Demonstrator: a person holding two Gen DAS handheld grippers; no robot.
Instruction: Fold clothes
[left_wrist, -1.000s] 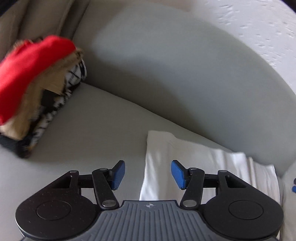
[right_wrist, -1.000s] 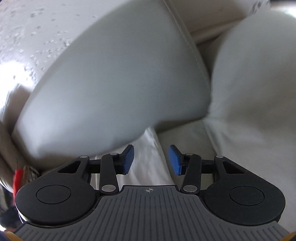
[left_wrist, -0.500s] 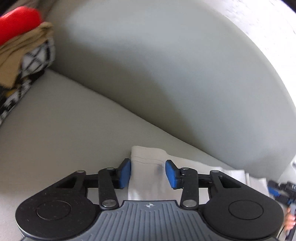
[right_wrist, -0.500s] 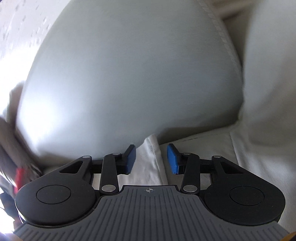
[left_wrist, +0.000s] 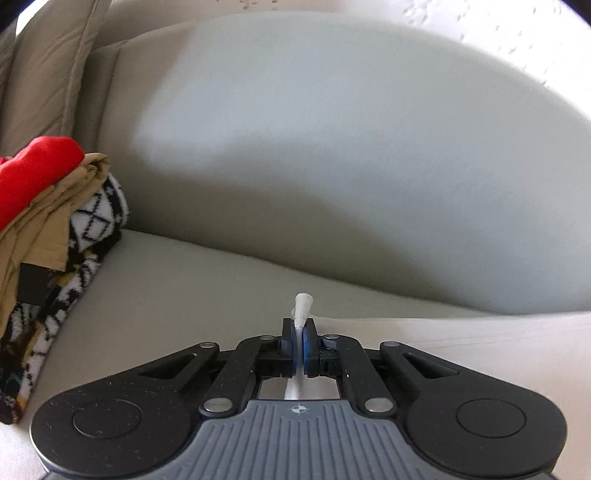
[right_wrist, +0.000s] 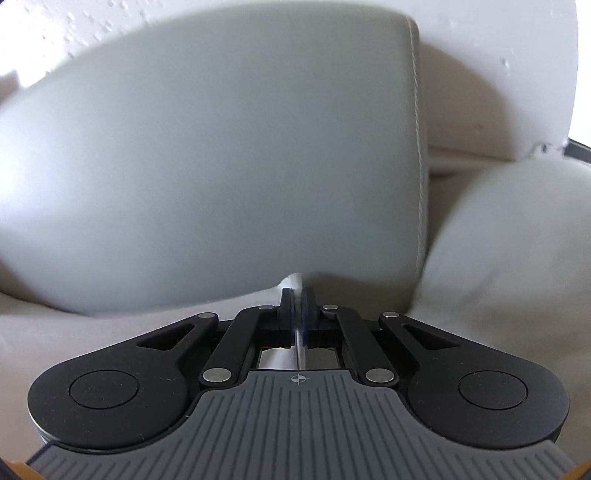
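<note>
A white garment (left_wrist: 461, 343) lies flat on the sofa seat (left_wrist: 166, 288), spreading to the right in the left wrist view. My left gripper (left_wrist: 299, 328) has its jaws closing tight on one corner, and a small fold of white cloth sticks up beyond the blue pads. In the right wrist view the same white garment (right_wrist: 110, 325) lies under my right gripper (right_wrist: 297, 299). Its jaws are closing too, pinching another corner whose tip shows just past the pads, close to the back cushion (right_wrist: 221, 166).
A pile of folded clothes sits at the left of the seat: a red piece (left_wrist: 33, 173) on top, a tan one under it, and a black-and-white patterned one (left_wrist: 96, 218). The grey back cushion (left_wrist: 332, 147) rises close ahead. A padded armrest (right_wrist: 517, 240) bounds the right side.
Both grippers moved forward and down onto the white garment and went from open to shut, each pinching a corner. The views rolled towards level.
</note>
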